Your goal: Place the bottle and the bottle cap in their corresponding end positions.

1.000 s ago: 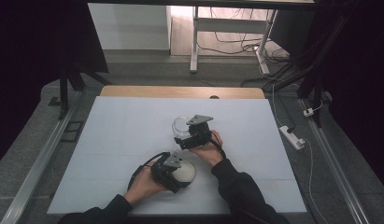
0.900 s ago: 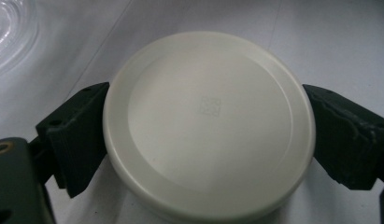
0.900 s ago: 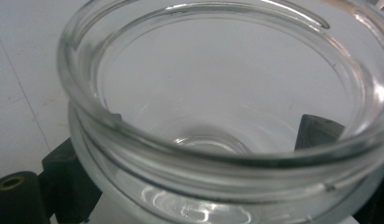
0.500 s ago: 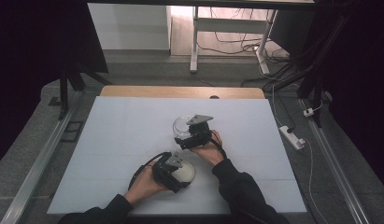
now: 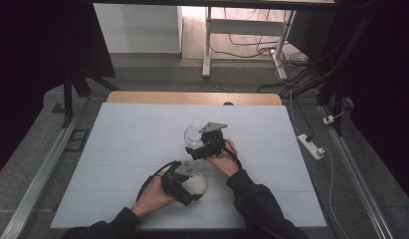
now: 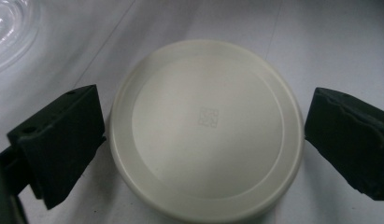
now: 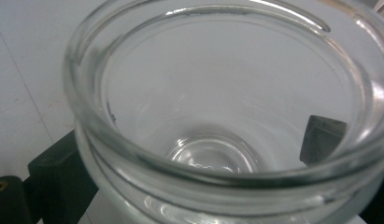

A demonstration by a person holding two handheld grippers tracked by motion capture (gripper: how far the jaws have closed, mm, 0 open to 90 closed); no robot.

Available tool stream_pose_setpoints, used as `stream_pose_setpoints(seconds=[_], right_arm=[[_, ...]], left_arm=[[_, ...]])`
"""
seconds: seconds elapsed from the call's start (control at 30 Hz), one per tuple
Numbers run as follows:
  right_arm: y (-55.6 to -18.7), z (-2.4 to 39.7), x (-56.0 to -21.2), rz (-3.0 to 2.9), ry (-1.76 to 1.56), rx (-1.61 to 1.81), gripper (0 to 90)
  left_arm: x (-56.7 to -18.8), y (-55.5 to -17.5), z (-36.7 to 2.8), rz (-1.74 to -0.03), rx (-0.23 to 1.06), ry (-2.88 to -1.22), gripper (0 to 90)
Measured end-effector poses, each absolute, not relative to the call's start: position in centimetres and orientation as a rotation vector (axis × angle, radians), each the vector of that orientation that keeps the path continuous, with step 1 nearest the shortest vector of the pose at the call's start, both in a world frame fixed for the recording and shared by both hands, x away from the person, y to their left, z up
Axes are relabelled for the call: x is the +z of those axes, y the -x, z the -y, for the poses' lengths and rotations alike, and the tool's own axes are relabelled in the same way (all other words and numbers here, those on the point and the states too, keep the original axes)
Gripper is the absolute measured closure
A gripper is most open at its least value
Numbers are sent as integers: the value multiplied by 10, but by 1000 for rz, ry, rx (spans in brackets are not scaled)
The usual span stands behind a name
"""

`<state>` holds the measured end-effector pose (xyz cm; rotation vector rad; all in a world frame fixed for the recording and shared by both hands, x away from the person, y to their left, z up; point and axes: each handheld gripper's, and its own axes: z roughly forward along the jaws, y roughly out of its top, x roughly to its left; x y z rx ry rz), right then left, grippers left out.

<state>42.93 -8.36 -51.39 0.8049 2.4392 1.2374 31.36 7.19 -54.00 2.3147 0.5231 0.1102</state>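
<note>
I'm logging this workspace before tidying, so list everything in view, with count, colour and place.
Glass jar: 1, clear, open, mid table, between the right tongs' jaws.
Lid: 1, cream, flat on the table, between the left tongs' open jaws.
Table: 1, white top, wooden far edge.
Power strip: 1, white, floor right of the table.
Left tongs: 1, black, around the lid.
Right tongs: 1, black, at the jar.
</note>
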Motion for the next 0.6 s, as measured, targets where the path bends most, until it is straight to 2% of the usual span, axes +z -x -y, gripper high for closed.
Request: stream_pose_setpoints(seconds=[0.6], right_arm=[[-420,97,-506,-2436,-804,1279,0]], left_arm=[[-519,-304,-94,-556,112,-2199,0]])
